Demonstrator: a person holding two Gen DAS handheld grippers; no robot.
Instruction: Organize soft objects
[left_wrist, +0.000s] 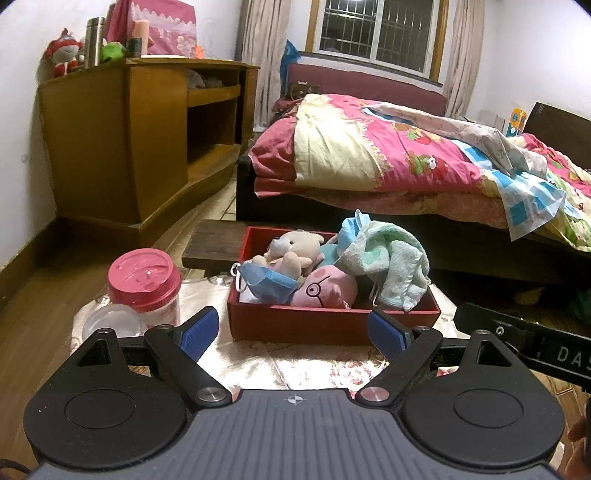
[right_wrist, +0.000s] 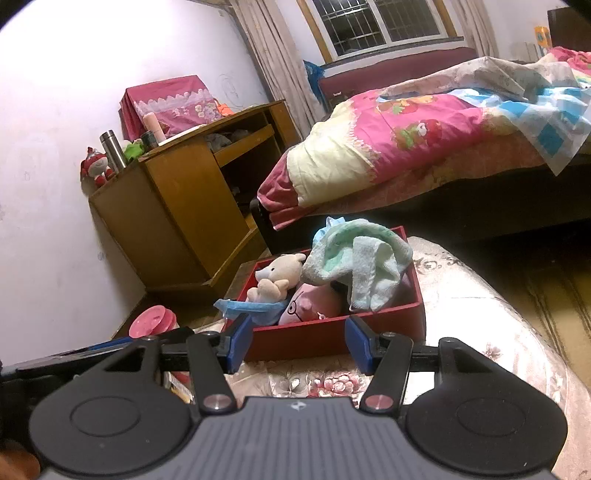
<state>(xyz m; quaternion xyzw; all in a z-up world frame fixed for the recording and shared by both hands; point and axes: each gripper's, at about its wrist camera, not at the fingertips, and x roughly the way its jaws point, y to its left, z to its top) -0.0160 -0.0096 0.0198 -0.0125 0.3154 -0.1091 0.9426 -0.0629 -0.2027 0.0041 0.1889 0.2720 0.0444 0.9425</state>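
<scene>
Red box (left_wrist: 332, 325) on the flowered cloth already holds bear (left_wrist: 291, 247), pig (left_wrist: 325, 288), masks, towel (left_wrist: 388, 266). Left gripper (left_wrist: 293, 330) wide, empty; right gripper (right_wrist: 297, 345) narrower, empty. Judged: collecting done or nearly; next, tuck the overhanging towel in.

The left hand-held gripper (left_wrist: 293, 330) fills the lower frame, jaws spread wide and empty. The right hand-held gripper (right_wrist: 297, 347) sits low too, jaws narrower, gripping nothing.

Floral-cloth table (left_wrist: 258, 362): red box (left_wrist: 332, 325), pink-lid jar (left_wrist: 146, 284).
</scene>
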